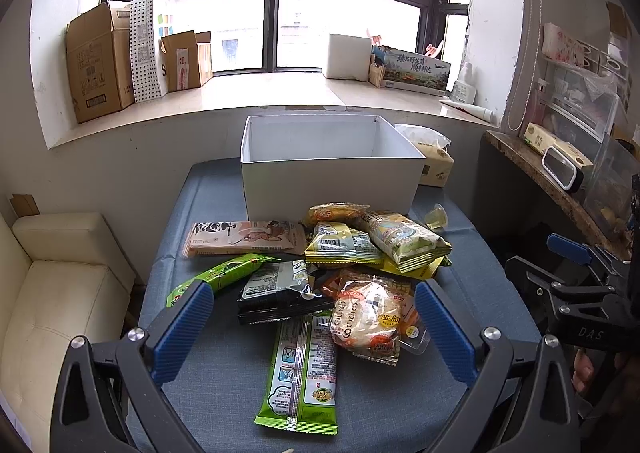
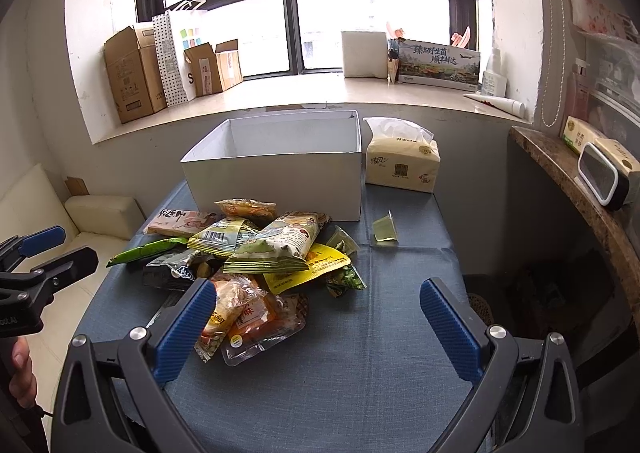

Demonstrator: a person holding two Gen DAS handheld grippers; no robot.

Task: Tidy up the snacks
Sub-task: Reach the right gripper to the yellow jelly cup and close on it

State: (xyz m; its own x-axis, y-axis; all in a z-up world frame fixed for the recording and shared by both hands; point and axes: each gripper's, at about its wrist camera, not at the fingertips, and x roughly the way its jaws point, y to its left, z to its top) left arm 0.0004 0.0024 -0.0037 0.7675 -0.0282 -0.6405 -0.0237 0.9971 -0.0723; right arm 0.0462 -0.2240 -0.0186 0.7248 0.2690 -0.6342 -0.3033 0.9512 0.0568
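Here both pairs of tongs hang wide and hold nothing: the left tongs (image 1: 314,327) hover low over the near edge of the snack pile (image 1: 320,265), and the right tongs (image 2: 318,327) hover over bare blue tabletop (image 2: 380,353) just to the right of the pile. Nearest the left tongs lies a long green wrapper (image 1: 302,369), flat and lengthwise on the tabletop, its far end tucked under a round bread pack (image 1: 366,319) and a black pouch (image 1: 280,293). Behind these, the pile thickens: a pale printed bag (image 1: 404,239) rests on top of a yellow-green packet (image 1: 340,245), with a long pink packet (image 1: 244,239) at the pile's left side. One small wedge-shaped sachet (image 2: 385,233) lies apart, right of the pile. Beyond the pile stands the white box (image 1: 332,181), open-topped and apparently empty, with a tissue pack (image 2: 402,165) touching its right side.

The step in hand looks like a first pick. It is best to take a top piece, such as the bread pack or the printed bag, rather than the pinned green wrapper. Close on a crimped end seam, lift straight up so neighbours stay put, then carry it over the box's near wall.
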